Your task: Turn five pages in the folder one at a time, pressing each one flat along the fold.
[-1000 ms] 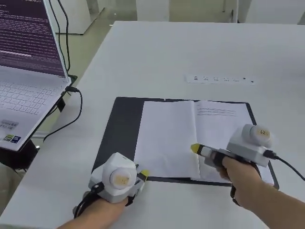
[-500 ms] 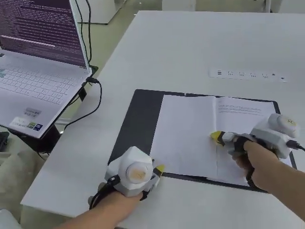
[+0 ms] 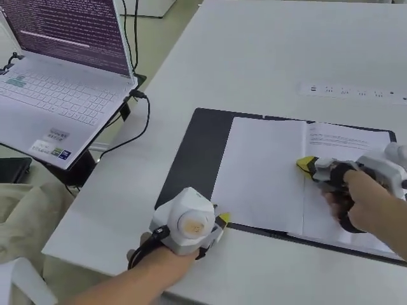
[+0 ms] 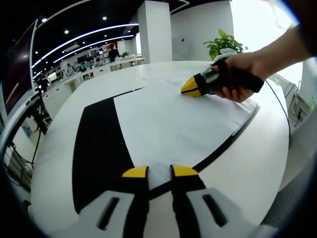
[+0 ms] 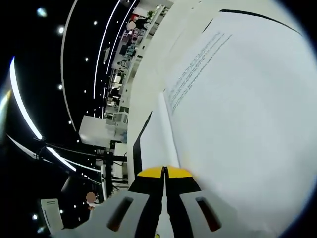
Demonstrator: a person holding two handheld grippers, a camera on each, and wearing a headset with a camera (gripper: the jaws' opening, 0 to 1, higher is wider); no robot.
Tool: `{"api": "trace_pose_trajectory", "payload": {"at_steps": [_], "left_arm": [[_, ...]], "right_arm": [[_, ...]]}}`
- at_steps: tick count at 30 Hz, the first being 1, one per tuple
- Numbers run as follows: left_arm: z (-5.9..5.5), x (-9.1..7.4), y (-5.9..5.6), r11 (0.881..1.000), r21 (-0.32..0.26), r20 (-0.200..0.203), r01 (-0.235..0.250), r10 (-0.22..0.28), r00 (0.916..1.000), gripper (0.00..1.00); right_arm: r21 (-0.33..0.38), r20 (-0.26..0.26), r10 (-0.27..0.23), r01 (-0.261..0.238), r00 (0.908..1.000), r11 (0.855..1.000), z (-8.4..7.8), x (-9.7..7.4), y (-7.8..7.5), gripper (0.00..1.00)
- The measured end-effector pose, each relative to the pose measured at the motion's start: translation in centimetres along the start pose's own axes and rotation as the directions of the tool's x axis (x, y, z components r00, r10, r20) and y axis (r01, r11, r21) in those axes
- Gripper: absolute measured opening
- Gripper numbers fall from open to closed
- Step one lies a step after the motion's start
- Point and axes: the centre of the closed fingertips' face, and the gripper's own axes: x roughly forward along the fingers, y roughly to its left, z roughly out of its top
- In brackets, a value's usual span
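Since a second ago, the right hand-held gripper (image 3: 306, 165) has slid up the fold (image 3: 304, 206), away from the person, while the left hand-held gripper (image 3: 222, 220) has stayed at the near edge. From the head view, the folder (image 3: 191, 159) lies open on the bench (image 3: 254, 57), with a white page (image 3: 261, 171) spread flat on its left half. The right one's yellow tip sits right on the fold, about halfway up or a bit more. From the left gripper view, the left hand-held gripper (image 4: 159, 172) has its jaws a little apart, at the near edge of the page (image 4: 168, 119), where it meets the dark folder (image 4: 96, 144). It holds nothing. The right hand-held gripper (image 4: 189, 87) shows far across the page. From the right gripper view, the right hand-held gripper (image 5: 164, 171) has its jaws closed tight together, with nothing between them, and the tip presses down by the fold (image 5: 170, 126). I think a hard push could crease or rip the thin paper. A push to one side could drag the page or slide the folder, as the left one does not pinch it. If the tip lifts too soon, the top of the page may pop up.
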Motion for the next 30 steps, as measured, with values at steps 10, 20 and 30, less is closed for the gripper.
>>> {"api": "trace_pose_trajectory", "payload": {"at_steps": [10, 20, 30], "left_arm": [[0.0, 0.0, 0.0, 1.000, -0.002, 0.005, 0.000, 0.000, 1.0000, 0.15], [-0.1, 0.1, 0.2, 1.000, -0.005, 0.009, -0.001, 0.001, 1.0000, 0.15], [-0.2, 0.2, 0.2, 1.000, -0.017, 0.016, -0.005, 0.006, 0.9999, 0.15]], "right_arm": [[0.067, 0.032, -0.001, -0.001, 0.9995, 0.998, 2.0, 1.1, -0.2, 0.00], [0.098, 0.066, 0.014, -0.021, 0.9977, 0.995, 3.8, 2.6, 0.4, 0.00], [0.085, 0.081, 0.003, -0.010, 0.9967, 0.996, 6.2, 4.9, 0.7, 0.00]]}}
